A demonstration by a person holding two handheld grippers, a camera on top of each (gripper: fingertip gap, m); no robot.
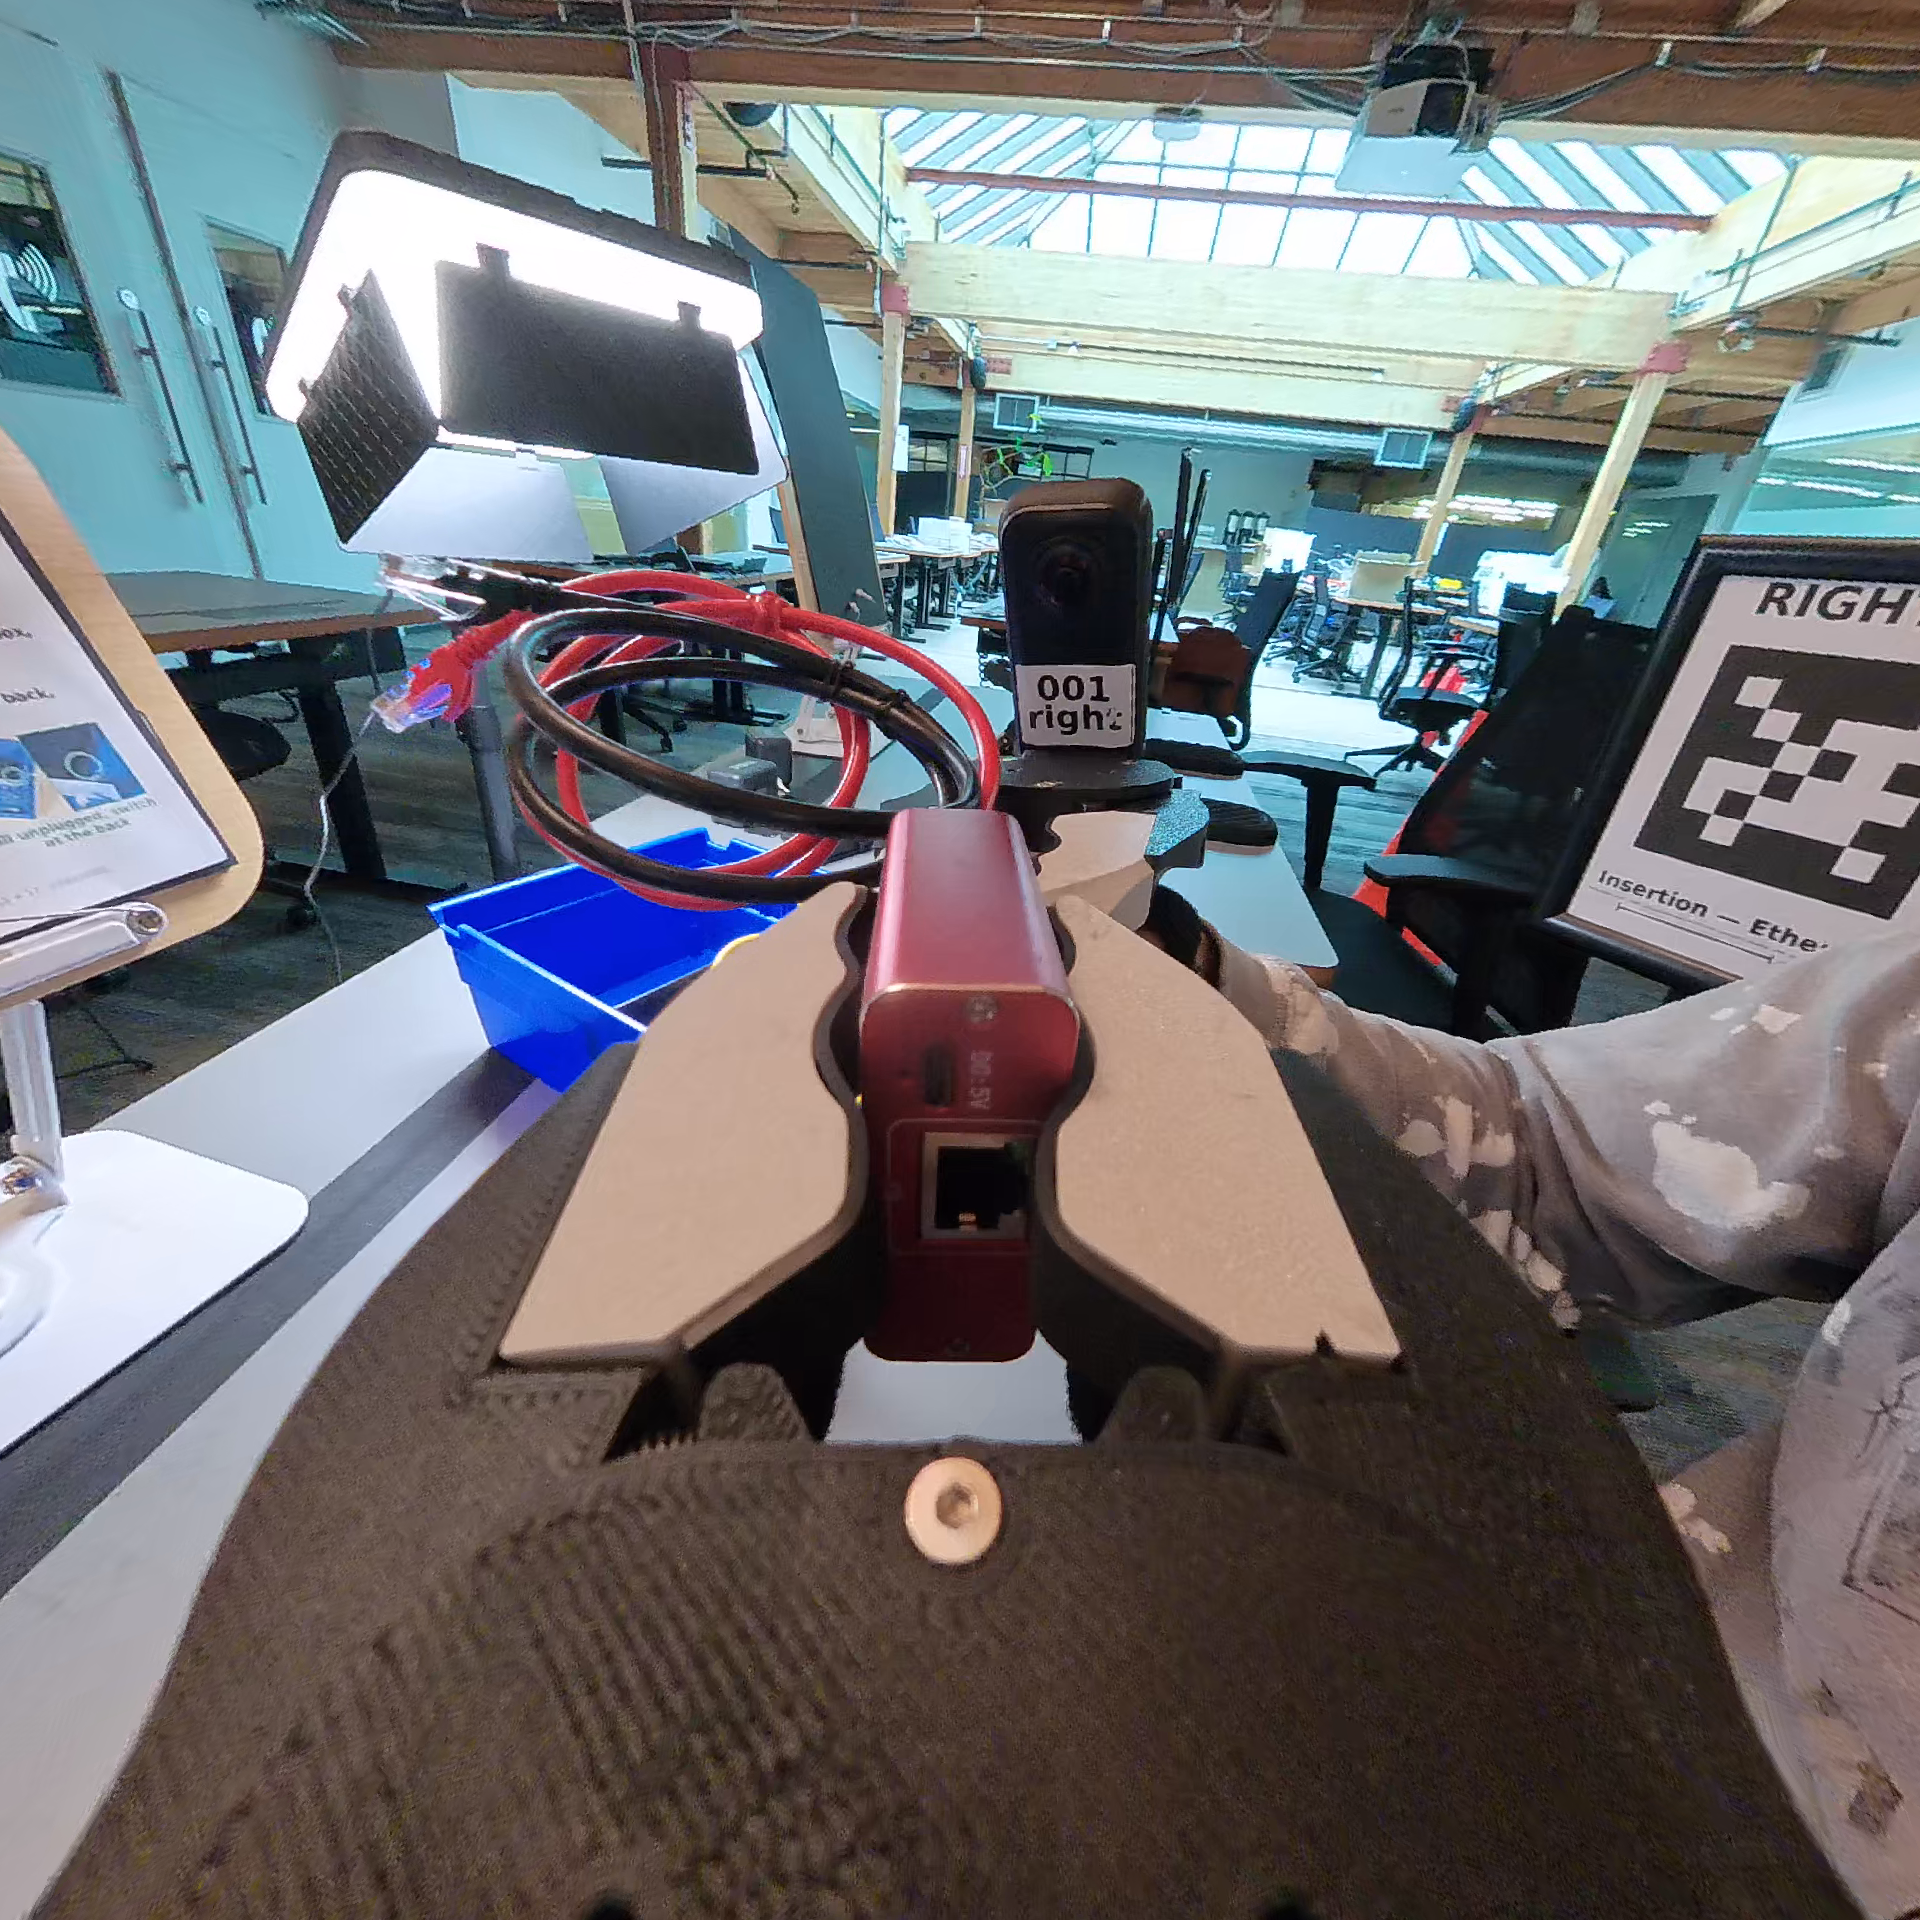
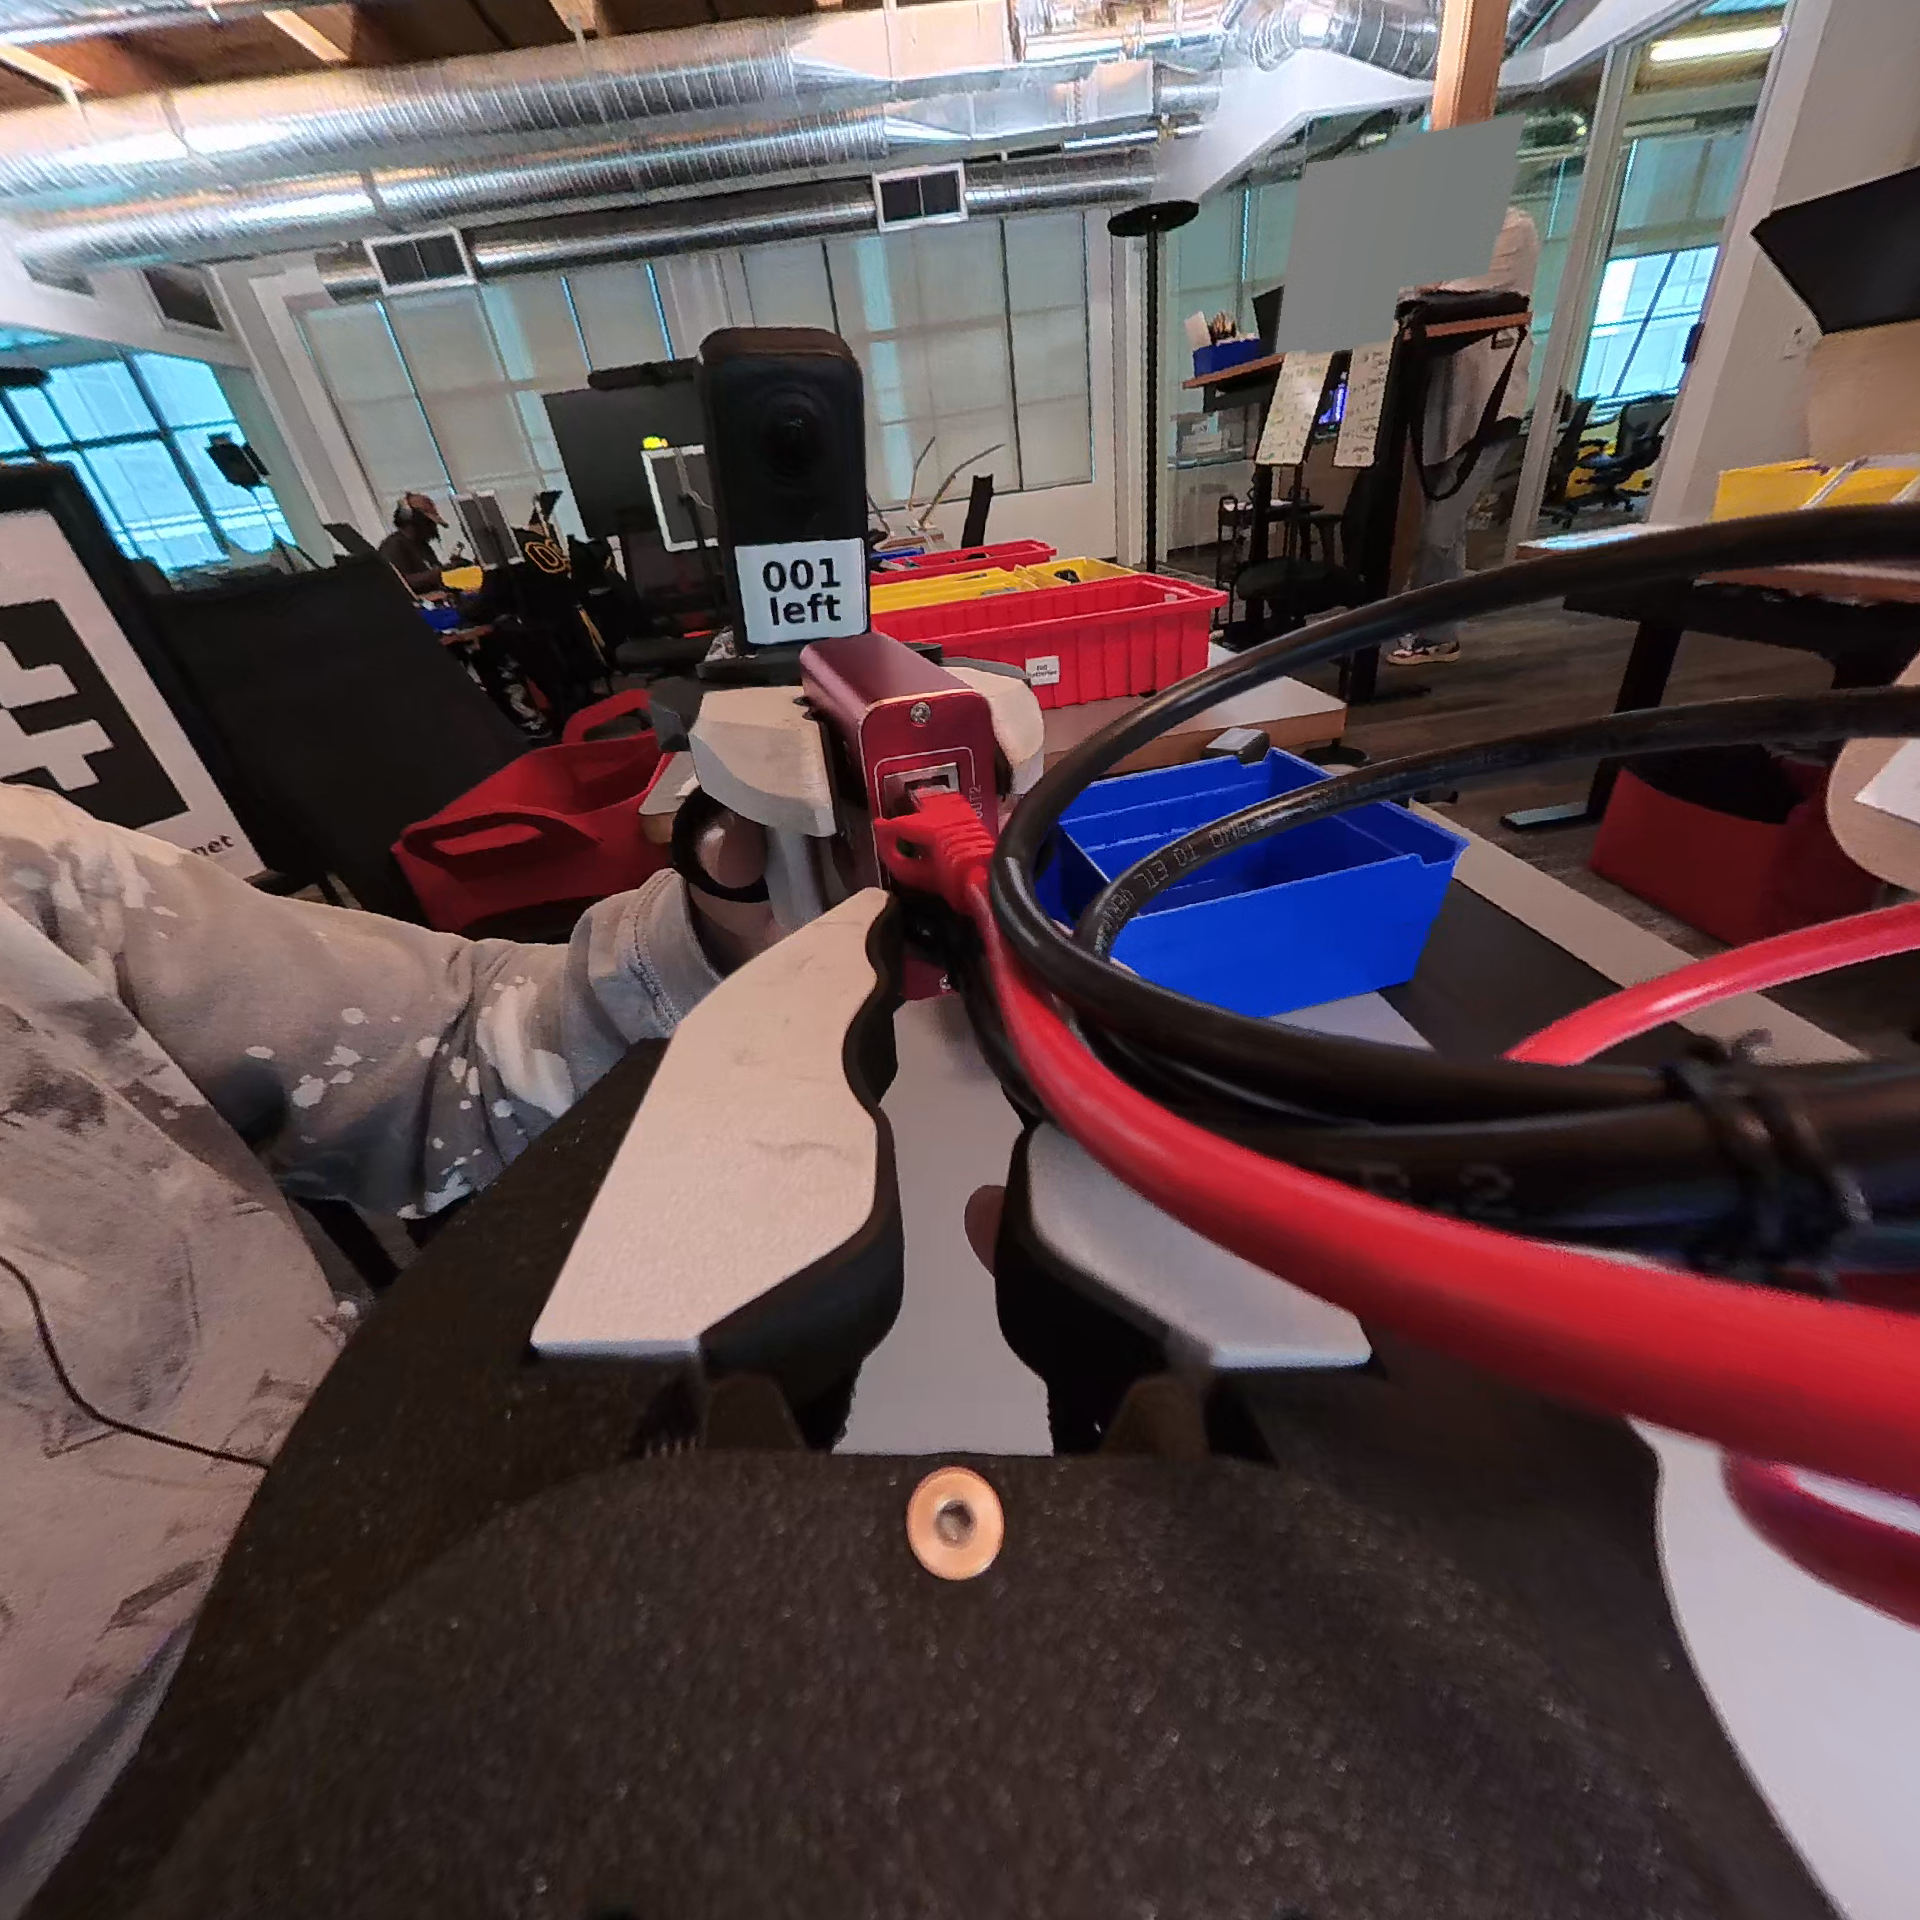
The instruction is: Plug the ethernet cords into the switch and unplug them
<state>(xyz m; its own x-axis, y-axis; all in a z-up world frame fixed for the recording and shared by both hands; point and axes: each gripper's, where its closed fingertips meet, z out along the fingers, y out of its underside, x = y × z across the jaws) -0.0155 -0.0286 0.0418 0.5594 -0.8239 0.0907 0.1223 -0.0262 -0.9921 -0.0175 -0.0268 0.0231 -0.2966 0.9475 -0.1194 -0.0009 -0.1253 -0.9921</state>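
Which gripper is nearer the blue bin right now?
Hard to call. The left gripper, shut on the red switch, and the right gripper, by the plugged red connector, meet beside the blue bin.

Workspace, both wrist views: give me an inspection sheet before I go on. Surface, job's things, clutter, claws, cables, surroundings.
Surface: white table with a dark strip along it.
Job's things: red switch held up off the table; the port facing the left wrist camera is empty; red ethernet plug sits in the far port.
Clutter: blue bin, white stand base.
Claws: left claw clamped on the switch; right claw around the red plug, grip unclear.
Cables: red ethernet cord and black ethernet cord tied together in a coil; their free plugs hang unplugged.
Surroundings: light panel, marker board, office chairs, red and yellow bins.
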